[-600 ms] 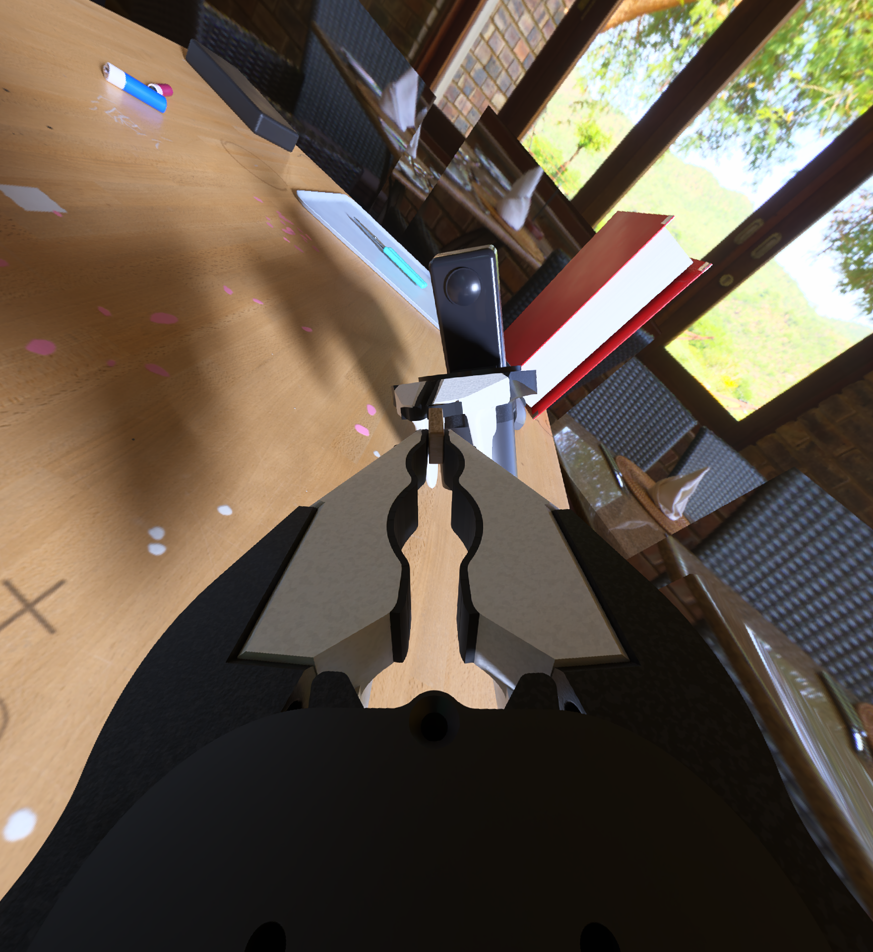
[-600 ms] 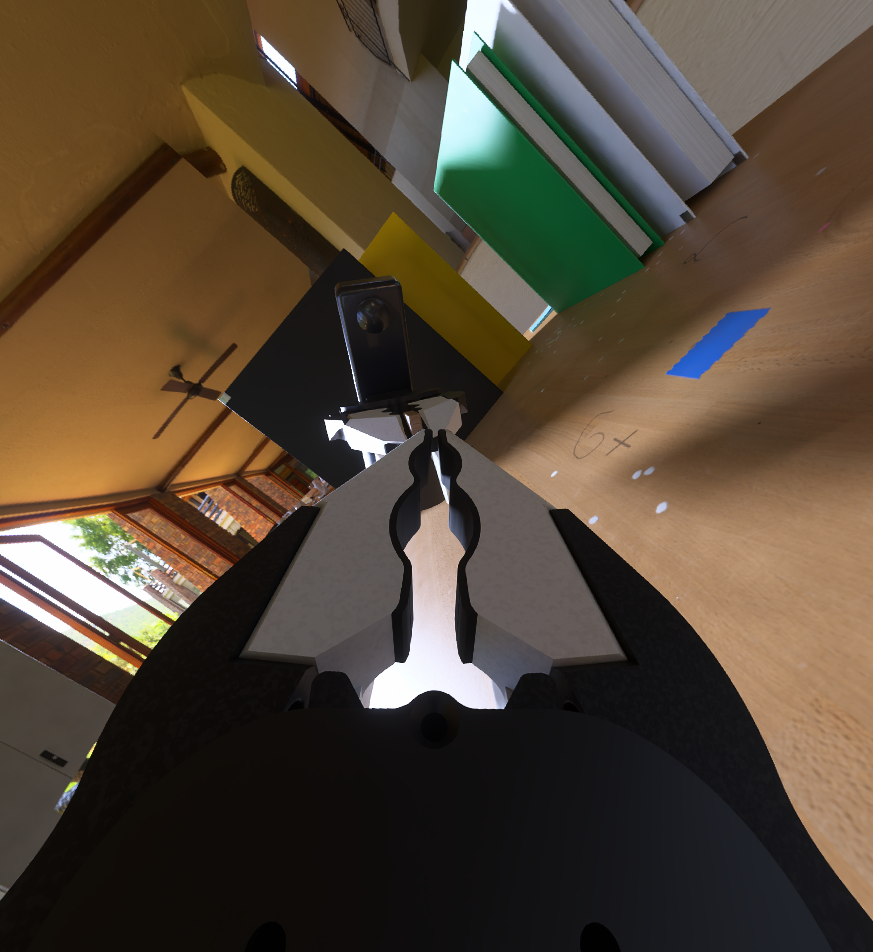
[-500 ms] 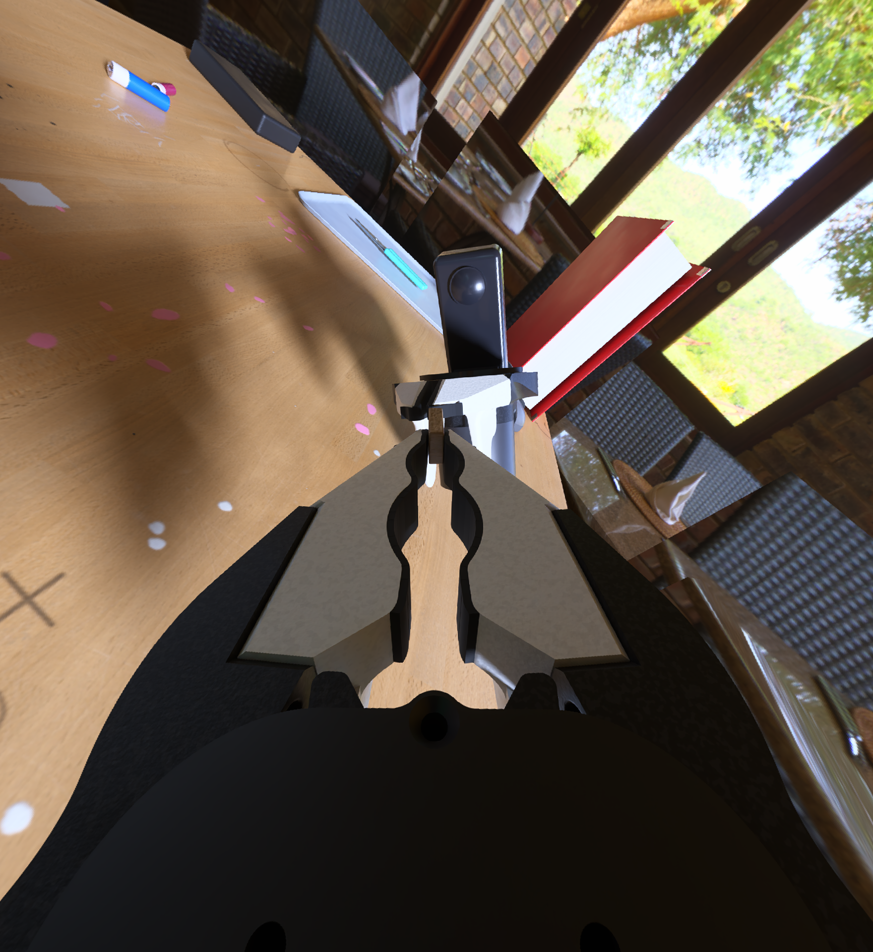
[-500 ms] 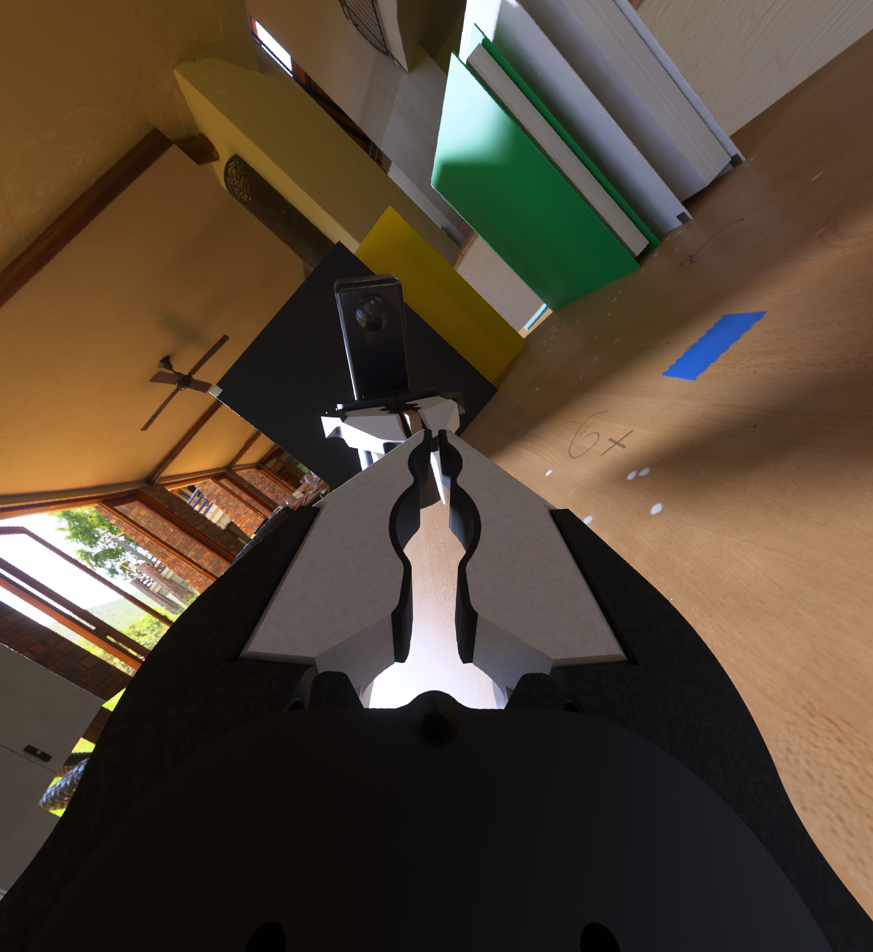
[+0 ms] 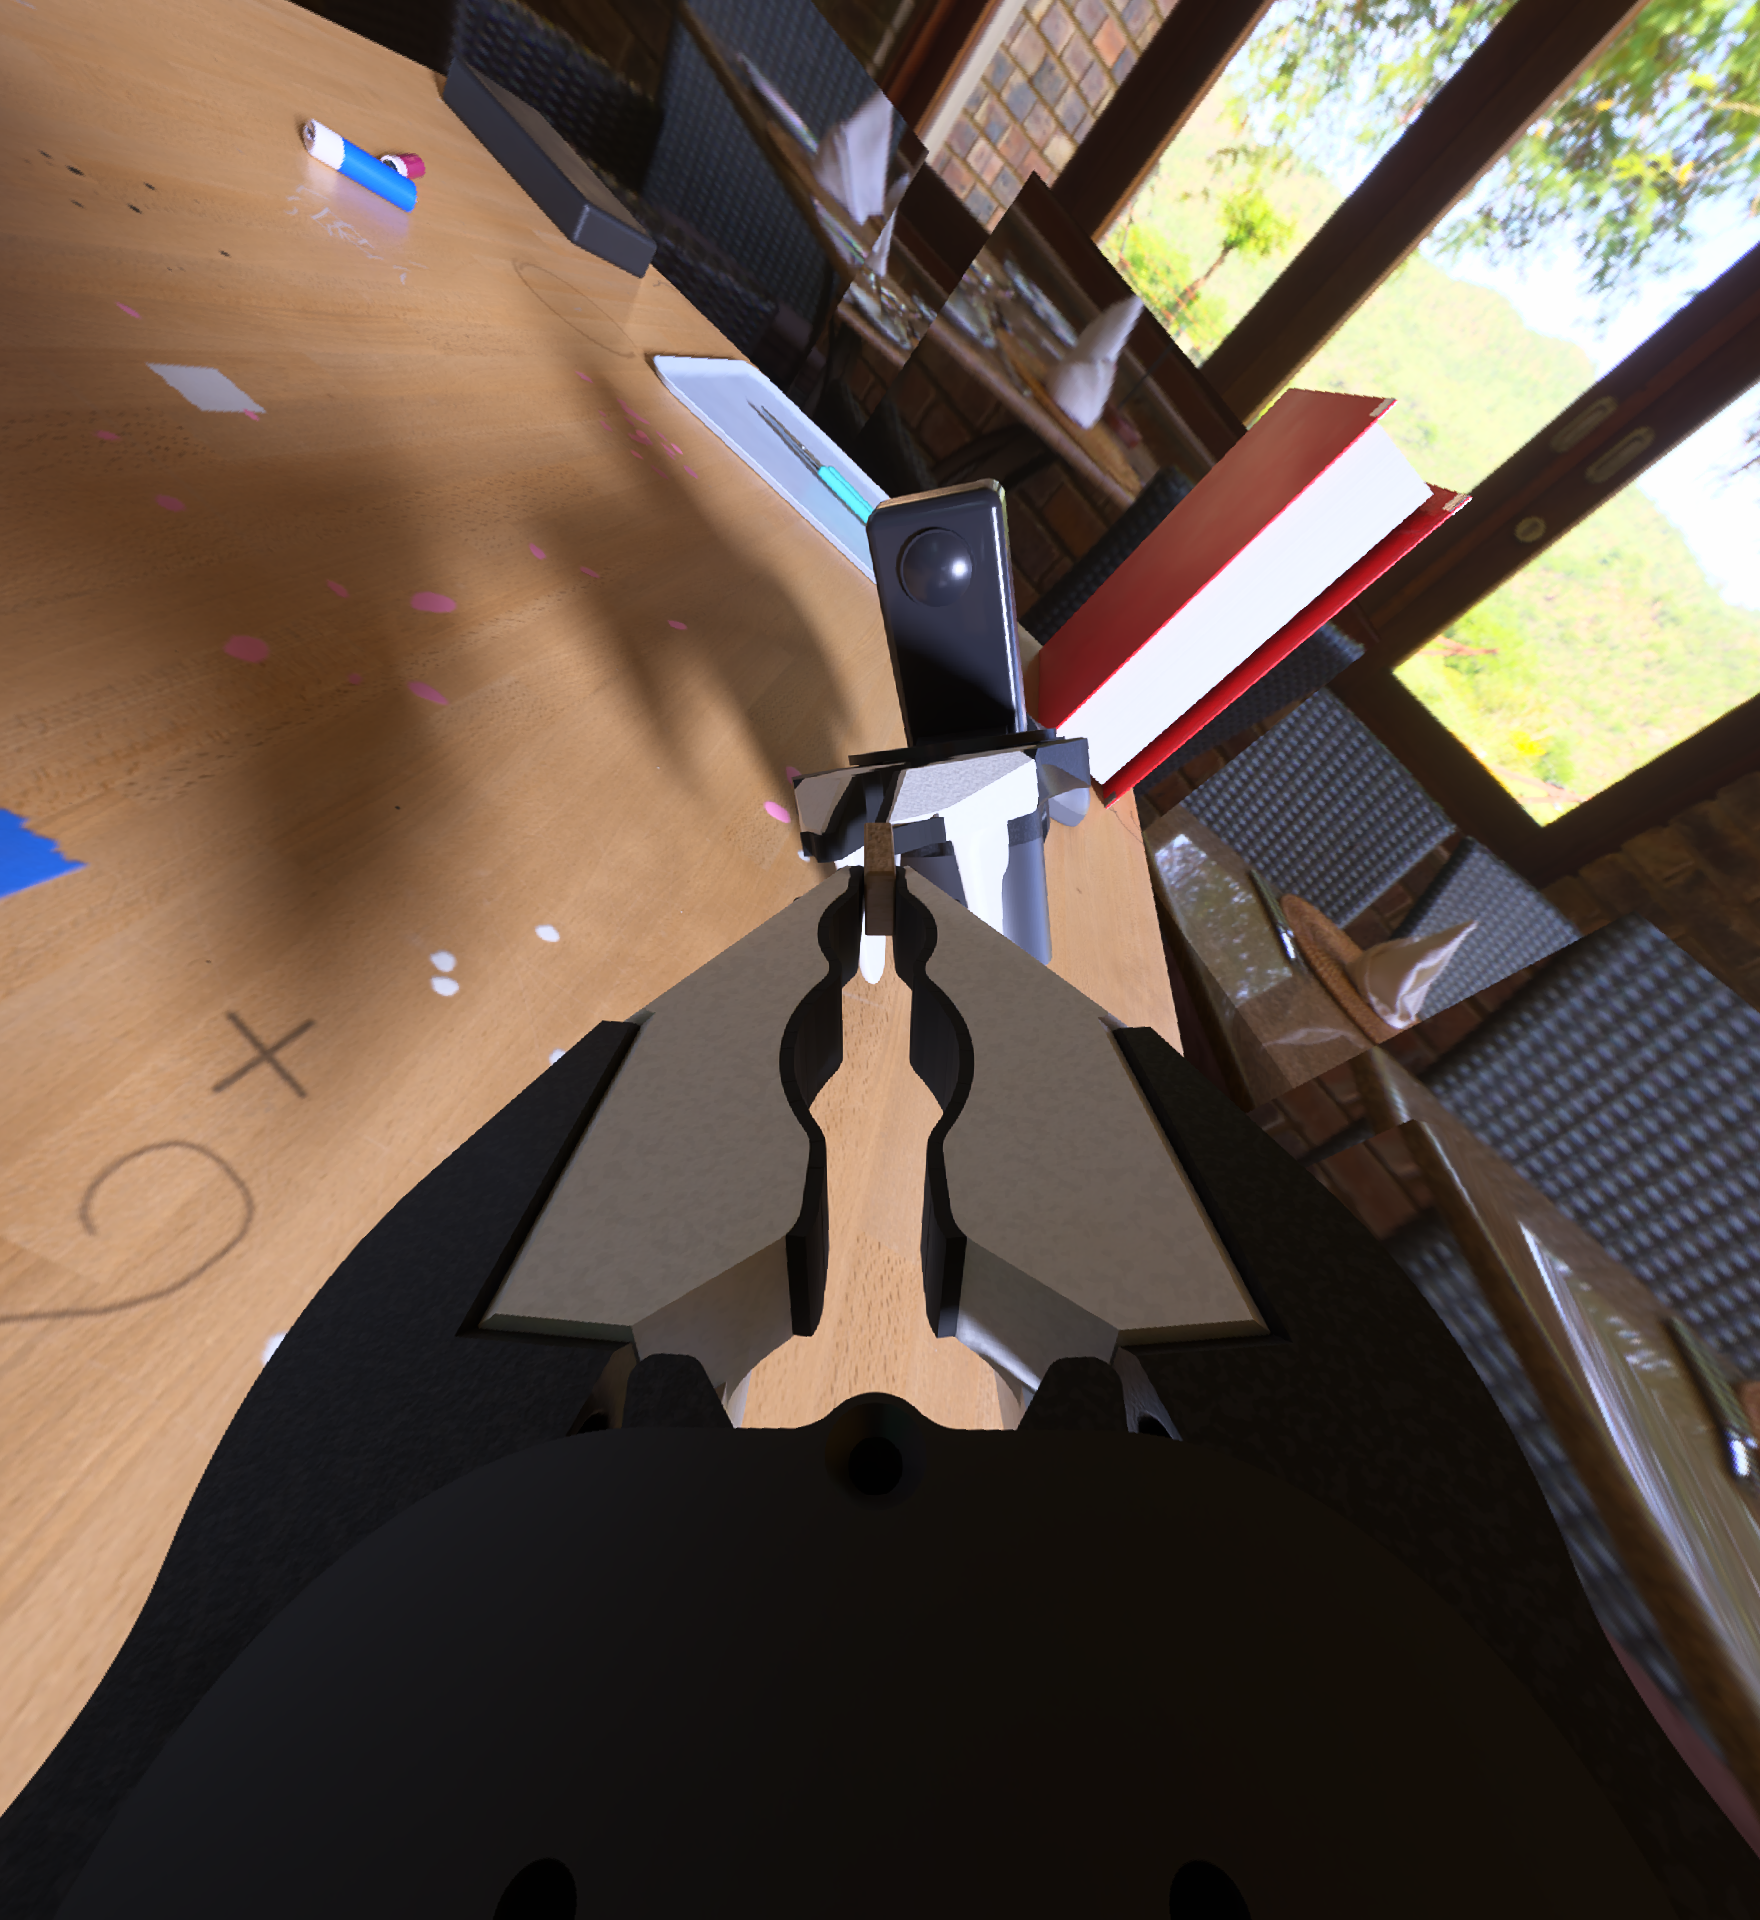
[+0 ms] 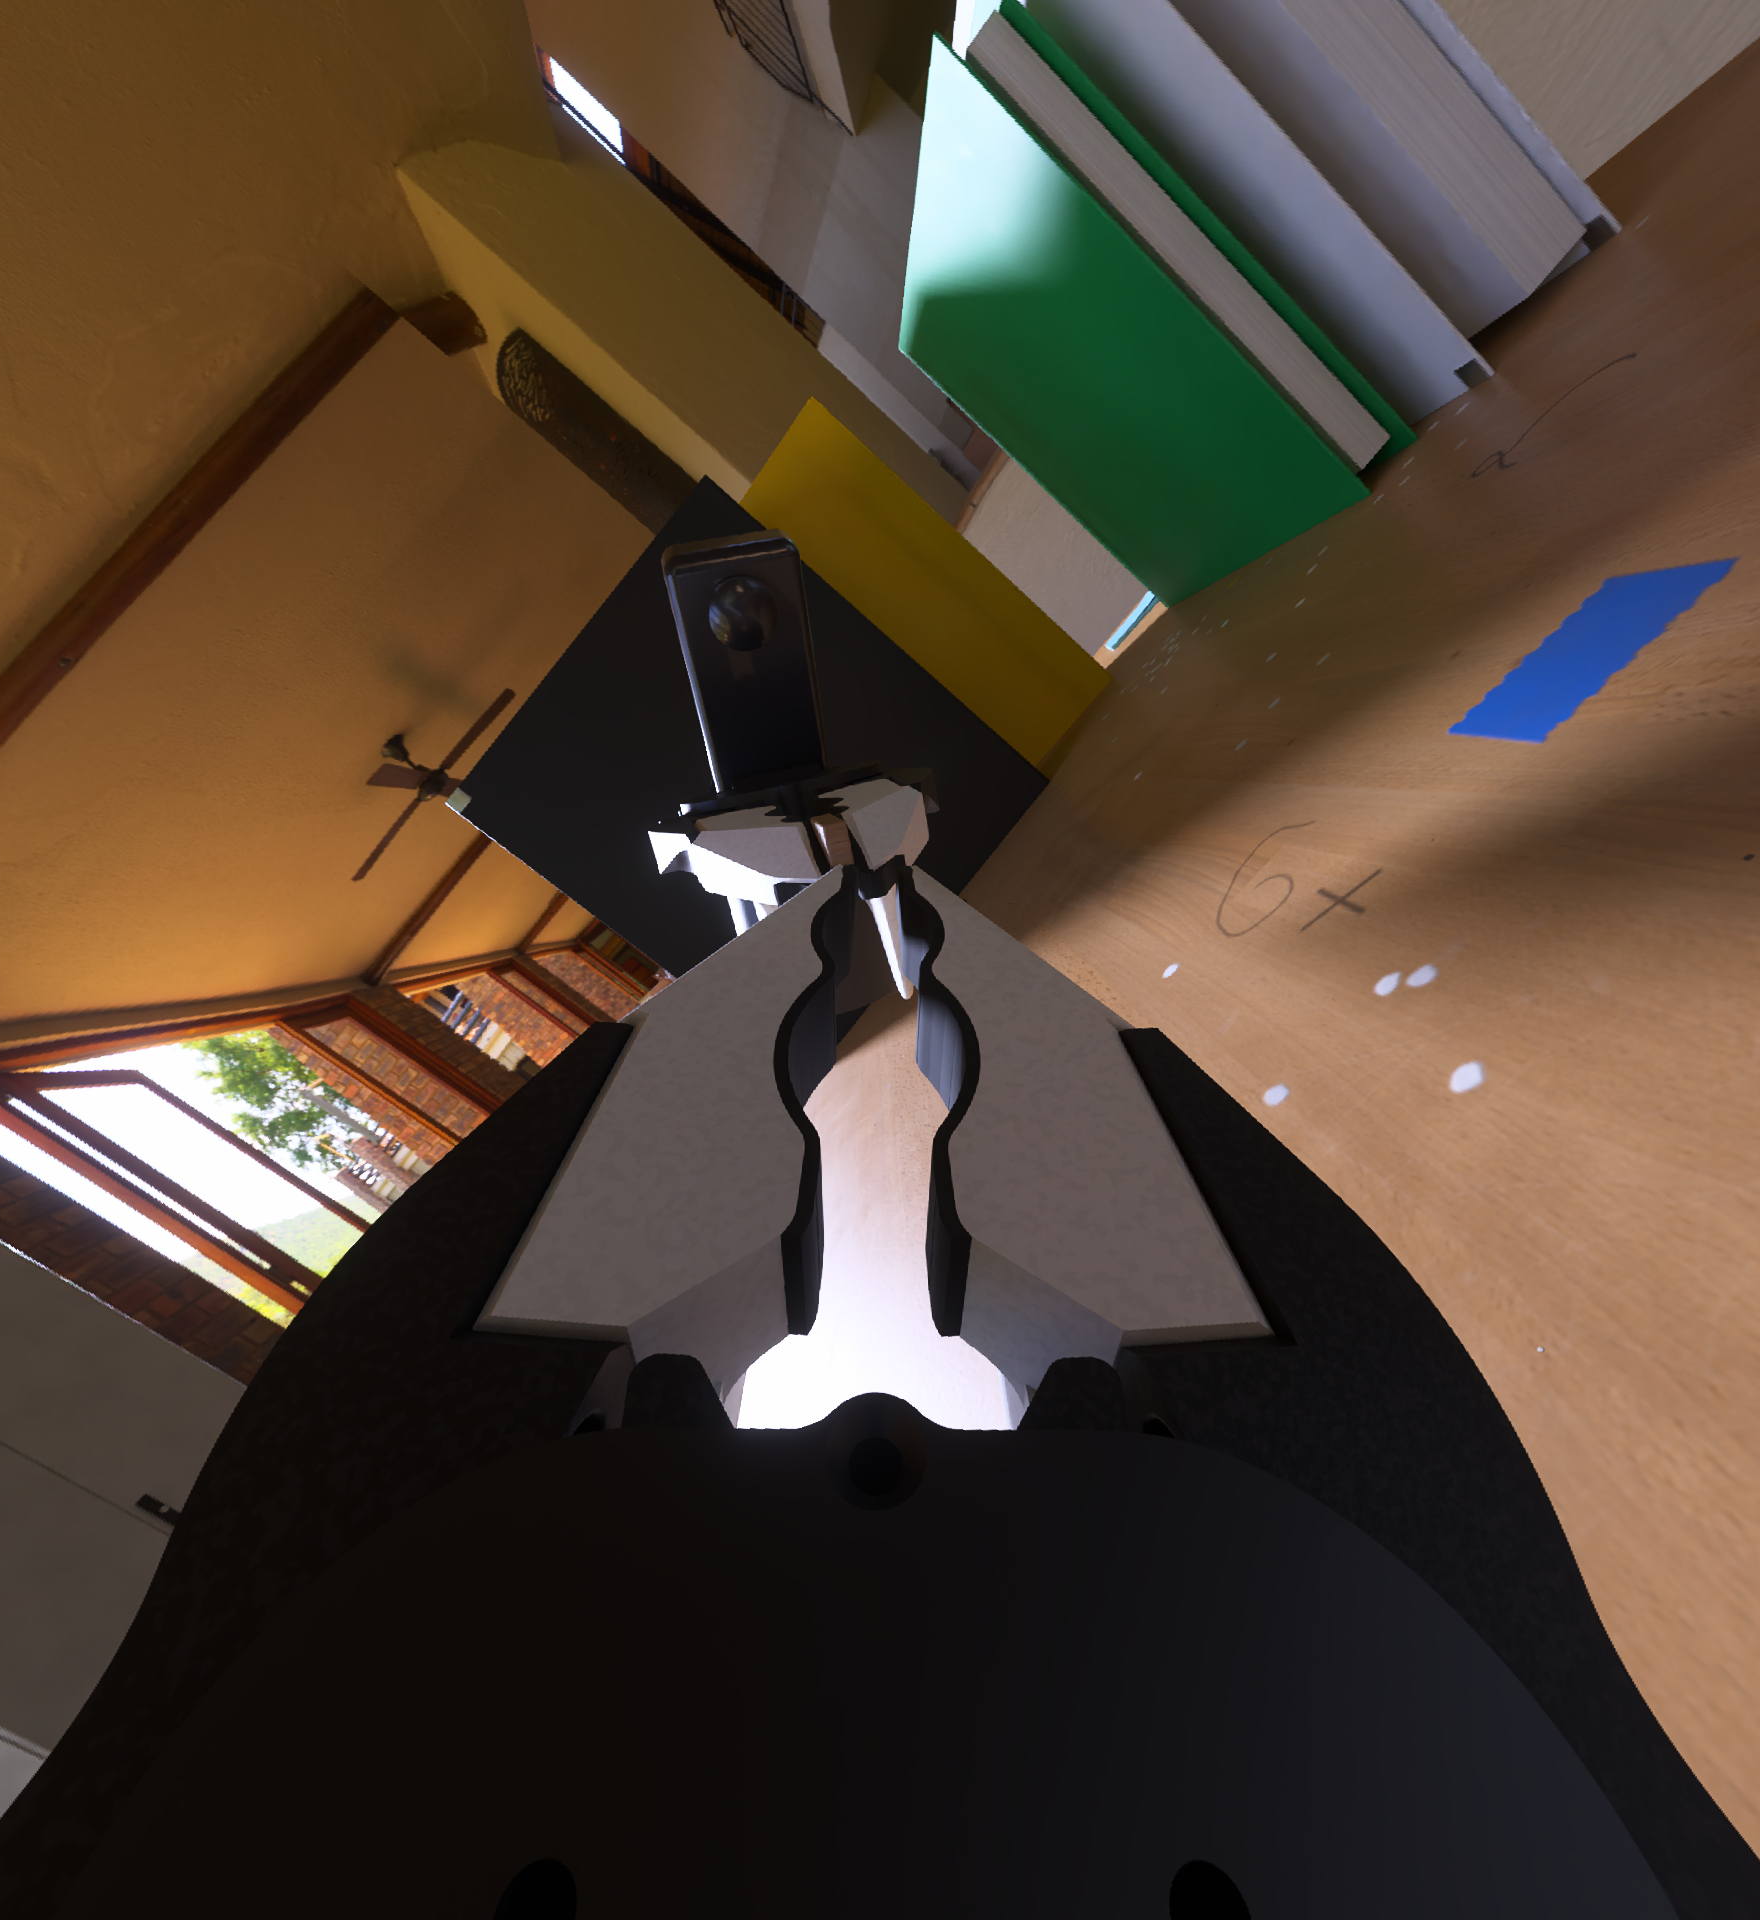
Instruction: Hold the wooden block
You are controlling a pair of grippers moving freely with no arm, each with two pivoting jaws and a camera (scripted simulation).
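A small thin wooden block [image 5: 878, 854] hangs above the wooden table [image 5: 232, 748], held between my two grippers, which face each other tip to tip. My left gripper [image 5: 878, 902] is shut on the near end of the block. The right gripper's white fingers and black camera post [image 5: 949, 623] show just beyond it. In the right wrist view my right gripper [image 6: 874, 896] is shut on the block's other end. The tan block [image 6: 834, 837] shows past its tips, inside the left gripper's white fingers [image 6: 751, 847]. Most of the block is hidden by the fingers.
A red book [image 5: 1240, 582] stands beyond the right gripper, with a white tray [image 5: 741, 416], a dark grey box [image 5: 543, 177] and a blue marker [image 5: 362, 166] farther off. In the right view, green [image 6: 1115, 364], yellow [image 6: 917, 582] and black [image 6: 585, 748] boards stand at the table's back; blue tape [image 6: 1593, 649] lies flat.
Both grippers have shifted together with the block still held between them. The table marks have slid across both views, and a blue patch has come into the left view's edge.
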